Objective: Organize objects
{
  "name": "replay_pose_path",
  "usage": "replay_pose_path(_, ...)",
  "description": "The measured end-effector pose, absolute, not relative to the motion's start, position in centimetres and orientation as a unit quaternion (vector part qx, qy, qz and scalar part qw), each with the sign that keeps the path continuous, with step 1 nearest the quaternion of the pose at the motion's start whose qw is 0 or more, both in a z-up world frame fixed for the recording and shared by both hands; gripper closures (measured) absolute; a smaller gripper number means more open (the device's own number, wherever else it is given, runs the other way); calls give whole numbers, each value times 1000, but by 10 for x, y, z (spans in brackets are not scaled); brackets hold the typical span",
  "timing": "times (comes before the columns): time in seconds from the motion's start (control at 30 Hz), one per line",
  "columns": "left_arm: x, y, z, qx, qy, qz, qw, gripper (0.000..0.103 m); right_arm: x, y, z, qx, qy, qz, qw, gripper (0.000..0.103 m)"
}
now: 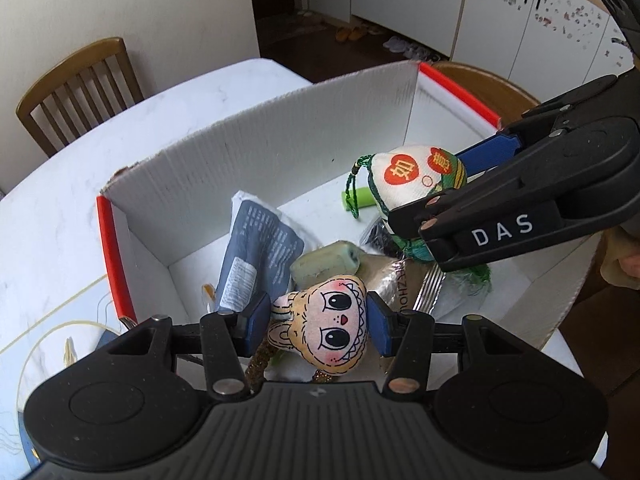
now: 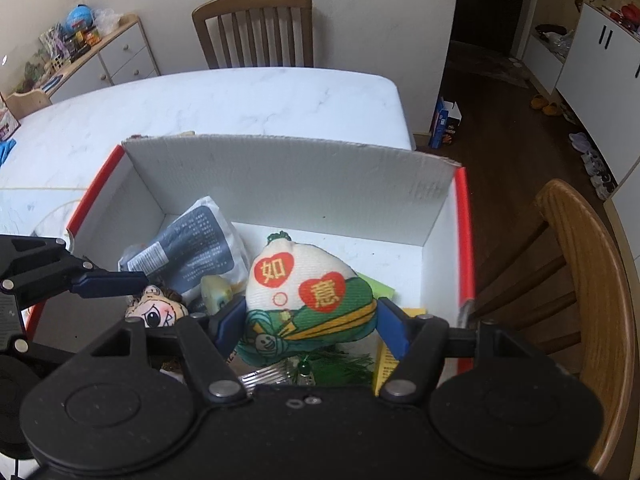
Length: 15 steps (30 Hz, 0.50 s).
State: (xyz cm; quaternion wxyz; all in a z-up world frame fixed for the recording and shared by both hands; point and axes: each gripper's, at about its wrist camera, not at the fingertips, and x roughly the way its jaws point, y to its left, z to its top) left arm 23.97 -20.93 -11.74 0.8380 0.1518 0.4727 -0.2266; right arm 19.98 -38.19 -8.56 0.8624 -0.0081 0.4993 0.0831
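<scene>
**Both claws loaded over the box**

Left claw [image 1: 318, 322] of mine is clamped on the cartoon-face plush [image 1: 334, 326], its blue pads pressing either cheek; my right gripper [image 2: 310, 320] is clamped the same way on the white-and-green pouch toy [image 2: 310, 300], the one with two red hearts. Both toys hang inside the mouth of the cardboard box [image 2: 288, 176], above the things already lying in it.

Going from big to small: the white marble table [image 2: 200, 100] carries the box near its corner, with one wooden chair [image 2: 256, 28] at the far side and another chair [image 2: 588, 280] close at my right. The box has white walls and red edges, its far wall standing tall. Inside lie a grey-blue printed packet [image 2: 196, 248] leaning toward the left, a silvery foil pack [image 1: 404, 280] under the toys, a pale green soap-like block [image 1: 324, 266], a yellow card [image 2: 394, 350] by the right wall and a small green stick [image 1: 360, 198] on the floor.

I judge the step to be setting both toys down in the box. To do it well I would lower each until it rests on something, then let go, keeping my two claws apart since they sit near one another. What crowds me: the packet and block lie just beyond the plush, and the pouch's green tassel [image 2: 344, 366] trails over the foil. The clearest floor is toward the far right corner.
</scene>
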Motion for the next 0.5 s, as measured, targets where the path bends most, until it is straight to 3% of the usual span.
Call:
replay_pose_path(0.37,252,-208,-122,124,504,-215,827,50,204,-381,-92,-1,507,82,858,32)
replay_pose_path(0.5,252,-208,-122,118,503,-213,829,38,201,-384,-89,8,504,87,859,31)
